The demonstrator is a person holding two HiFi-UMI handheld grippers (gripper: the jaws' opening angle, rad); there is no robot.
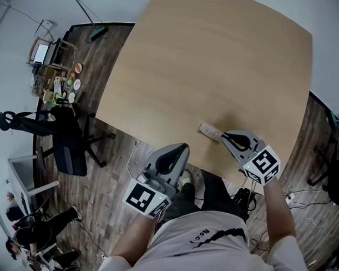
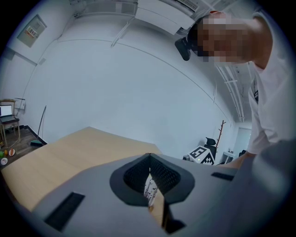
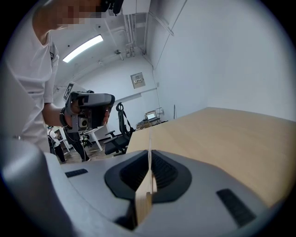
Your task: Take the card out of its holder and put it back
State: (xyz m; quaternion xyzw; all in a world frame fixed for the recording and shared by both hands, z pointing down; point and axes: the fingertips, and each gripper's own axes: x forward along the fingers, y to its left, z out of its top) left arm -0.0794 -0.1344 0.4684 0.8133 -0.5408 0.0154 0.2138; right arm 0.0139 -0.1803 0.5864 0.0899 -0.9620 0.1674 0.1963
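Observation:
A small tan card holder (image 1: 208, 130) is at the near edge of the wooden table (image 1: 216, 61), level with the tip of my right gripper (image 1: 224, 134). In the right gripper view the holder (image 3: 144, 203) stands edge-on between the jaws, a thin pale edge sticking out in front, and the right gripper (image 3: 149, 176) is shut on it. I cannot tell the card apart from the holder. My left gripper (image 1: 183, 148) hangs off the table's front edge, left of the holder, its jaws (image 2: 149, 178) closed to a slit with nothing gripped. A white printed strip shows through that slit.
A black office chair (image 1: 69, 145) and a cluttered cart (image 1: 55, 81) stand on the dark floor to the left. A person (image 1: 38, 227) is at the lower left. Cables lie on the floor at the right (image 1: 300, 195). The tabletop stretches away beyond the holder.

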